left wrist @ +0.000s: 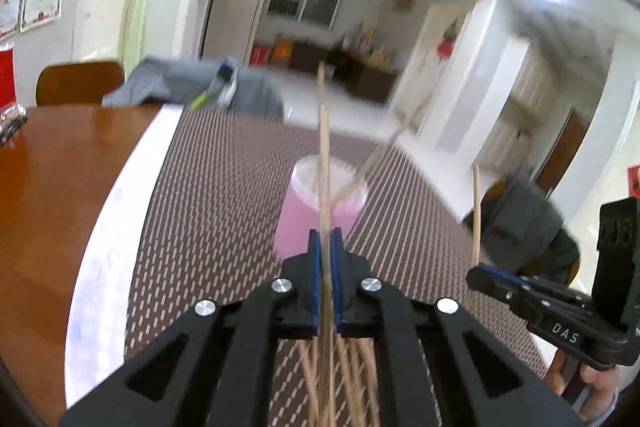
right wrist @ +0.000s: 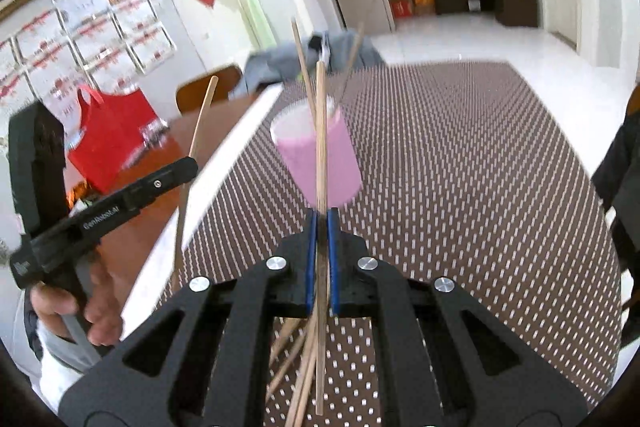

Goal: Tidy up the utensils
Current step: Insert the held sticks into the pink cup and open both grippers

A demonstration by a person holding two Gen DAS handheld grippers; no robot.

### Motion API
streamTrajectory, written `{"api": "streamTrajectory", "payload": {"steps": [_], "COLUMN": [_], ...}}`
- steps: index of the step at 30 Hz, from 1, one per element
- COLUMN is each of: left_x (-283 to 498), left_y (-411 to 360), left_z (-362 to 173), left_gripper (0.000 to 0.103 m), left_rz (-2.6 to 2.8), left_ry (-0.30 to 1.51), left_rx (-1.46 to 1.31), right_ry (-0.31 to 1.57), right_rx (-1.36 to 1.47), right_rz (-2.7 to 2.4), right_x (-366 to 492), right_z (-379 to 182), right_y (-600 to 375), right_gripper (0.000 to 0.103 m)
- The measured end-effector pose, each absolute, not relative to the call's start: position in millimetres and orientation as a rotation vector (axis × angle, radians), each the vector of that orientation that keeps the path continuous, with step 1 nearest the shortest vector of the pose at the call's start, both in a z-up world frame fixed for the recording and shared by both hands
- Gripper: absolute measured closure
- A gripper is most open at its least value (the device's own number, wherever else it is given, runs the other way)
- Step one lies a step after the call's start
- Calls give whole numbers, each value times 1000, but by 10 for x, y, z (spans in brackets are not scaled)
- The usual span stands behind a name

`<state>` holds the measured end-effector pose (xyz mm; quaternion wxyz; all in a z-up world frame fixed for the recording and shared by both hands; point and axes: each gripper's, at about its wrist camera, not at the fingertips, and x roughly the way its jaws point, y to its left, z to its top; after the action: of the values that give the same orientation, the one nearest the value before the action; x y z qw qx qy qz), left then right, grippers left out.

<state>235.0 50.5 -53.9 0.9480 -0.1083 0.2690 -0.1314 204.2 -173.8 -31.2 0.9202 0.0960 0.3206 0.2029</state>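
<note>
My left gripper (left wrist: 325, 239) is shut on a thin wooden chopstick (left wrist: 324, 155) that points up and away, above the mat. Beyond it stands a pink cup (left wrist: 320, 211) with a chopstick (left wrist: 380, 151) leaning out of it. Several loose chopsticks (left wrist: 340, 367) lie on the mat under the jaws. My right gripper (right wrist: 321, 217) is shut on another chopstick (right wrist: 320, 131), in front of the same pink cup (right wrist: 340, 155). More loose chopsticks (right wrist: 296, 367) lie beneath it. Each view shows the other gripper at its side: the right gripper (left wrist: 476, 275) and the left gripper (right wrist: 190, 167), each holding its stick upright.
A brown patterned mat (right wrist: 460, 167) covers the wooden table (left wrist: 52, 187), with a white strip (left wrist: 120, 207) along its left edge. A red bag (right wrist: 116, 135) sits far left. Grey clothing (left wrist: 192, 87) and a chair back (left wrist: 80, 83) are at the far edge. A hand (right wrist: 96, 303) grips the left tool.
</note>
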Motion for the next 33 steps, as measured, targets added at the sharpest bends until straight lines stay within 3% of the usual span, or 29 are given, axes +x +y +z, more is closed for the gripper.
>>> {"api": "streamTrajectory", "payload": {"steps": [7,18,33], "left_x": [2469,2797,3169], "left_y": [339,206,273], "left_z": [-238,45,-61], "left_gripper": [97,97,97], "left_rz": [-217,-178,-123], "left_ry": [303,63,-110], "left_rx": [-239,-253,-316], "right_ry": [506,250,30], "right_rx": [195,217,311], "right_rz": [431,393,334], "right_x": [2201,2564,2903], "right_z": [98,379,312], "right_y": [-1714,-1525,-1477], "right_gripper": [97,97,97]}}
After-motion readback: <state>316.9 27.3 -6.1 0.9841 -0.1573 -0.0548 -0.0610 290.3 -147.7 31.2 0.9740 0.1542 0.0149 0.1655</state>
